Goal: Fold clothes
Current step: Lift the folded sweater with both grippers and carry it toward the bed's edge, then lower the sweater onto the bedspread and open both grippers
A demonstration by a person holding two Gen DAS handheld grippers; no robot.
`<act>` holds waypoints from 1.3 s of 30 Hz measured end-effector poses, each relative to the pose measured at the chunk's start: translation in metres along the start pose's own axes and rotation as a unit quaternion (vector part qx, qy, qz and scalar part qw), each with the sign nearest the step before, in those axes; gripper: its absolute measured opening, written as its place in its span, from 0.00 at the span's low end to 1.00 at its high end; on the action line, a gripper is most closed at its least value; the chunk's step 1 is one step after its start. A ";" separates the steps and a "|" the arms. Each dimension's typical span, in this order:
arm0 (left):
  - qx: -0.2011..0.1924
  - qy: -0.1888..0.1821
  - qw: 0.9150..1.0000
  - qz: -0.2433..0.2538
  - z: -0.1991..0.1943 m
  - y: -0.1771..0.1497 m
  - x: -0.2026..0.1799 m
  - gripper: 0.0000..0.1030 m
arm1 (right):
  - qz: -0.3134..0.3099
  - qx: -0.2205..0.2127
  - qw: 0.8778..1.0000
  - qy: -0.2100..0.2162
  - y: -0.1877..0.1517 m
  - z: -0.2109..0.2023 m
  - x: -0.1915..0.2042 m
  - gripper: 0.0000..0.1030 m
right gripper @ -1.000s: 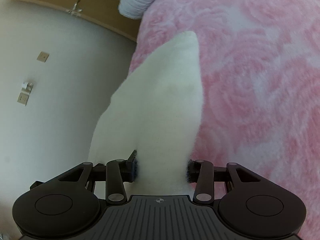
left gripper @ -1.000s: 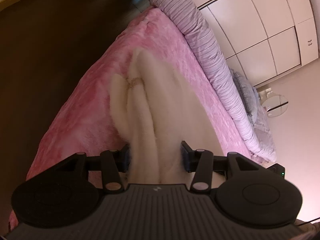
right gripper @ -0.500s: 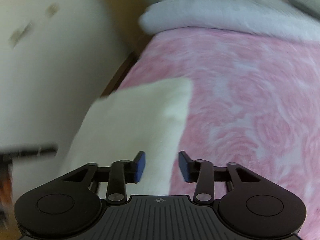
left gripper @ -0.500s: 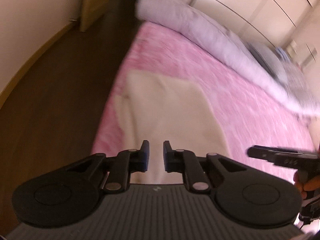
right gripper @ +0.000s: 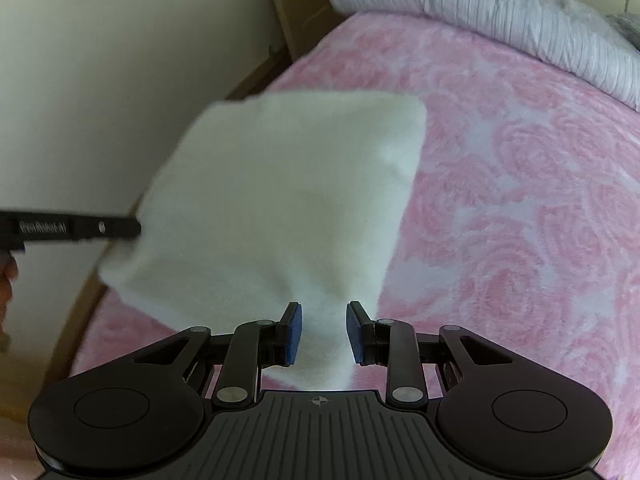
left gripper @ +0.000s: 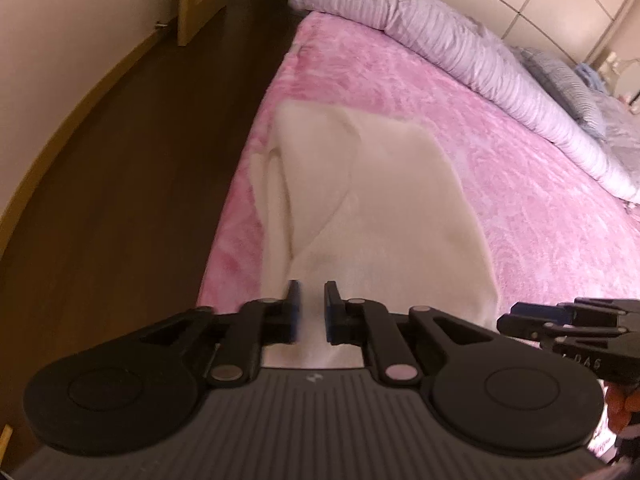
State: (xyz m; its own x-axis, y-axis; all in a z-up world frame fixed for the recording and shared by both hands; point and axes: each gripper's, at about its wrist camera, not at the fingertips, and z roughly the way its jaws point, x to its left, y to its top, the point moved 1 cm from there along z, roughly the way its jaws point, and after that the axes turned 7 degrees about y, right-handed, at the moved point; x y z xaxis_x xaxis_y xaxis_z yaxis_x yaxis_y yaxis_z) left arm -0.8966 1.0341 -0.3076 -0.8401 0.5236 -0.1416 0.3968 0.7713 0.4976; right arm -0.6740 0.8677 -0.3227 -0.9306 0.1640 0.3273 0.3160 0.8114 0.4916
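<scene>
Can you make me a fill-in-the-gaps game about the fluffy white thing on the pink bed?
1. The fluffy cream-white garment lies on a fuzzy blanket coloured ____.
2. The rolled-up striped lilac quilt lies along the ____ side of the bed.
3. The floor beside the bed is dark ____.
4. The left gripper and the right gripper each have fingertip pads coloured ____.

Missing words: pink; far; wood; blue

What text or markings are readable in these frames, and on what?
"DAS": partial light lettering on the right gripper body at the left wrist view's edge; the start is cut off.
Printed label on the left gripper's side bar, right wrist view: too blurred to read reliably.
White garment, pink bedspread: no text.
</scene>
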 end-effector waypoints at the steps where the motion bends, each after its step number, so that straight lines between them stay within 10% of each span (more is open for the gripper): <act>1: 0.008 0.012 1.000 -0.001 0.003 -0.004 -0.001 0.18 | 0.000 0.004 1.000 0.002 0.001 0.002 0.002 0.29; 8: 0.030 0.055 0.998 -0.028 -0.015 -0.013 -0.017 0.21 | 0.022 0.051 0.998 -0.009 0.004 0.024 0.006 0.29; 28: -0.006 0.179 0.983 -0.044 -0.197 -0.028 -0.118 0.57 | -0.044 0.022 0.998 0.025 0.017 -0.160 0.055 0.33; 39: -0.036 0.197 0.975 -0.096 -0.251 -0.073 -0.199 0.58 | -0.094 -0.026 0.994 0.045 -0.010 -0.248 0.036 0.34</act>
State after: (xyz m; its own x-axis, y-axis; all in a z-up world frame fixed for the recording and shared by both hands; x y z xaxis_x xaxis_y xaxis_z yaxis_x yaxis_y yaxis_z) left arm -0.8512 0.7828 -0.1004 -0.9786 0.1825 0.0946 0.2040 0.8062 0.5554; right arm -0.6646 0.7266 -0.1159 -0.9547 -0.0409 0.2949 0.1485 0.7930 0.5908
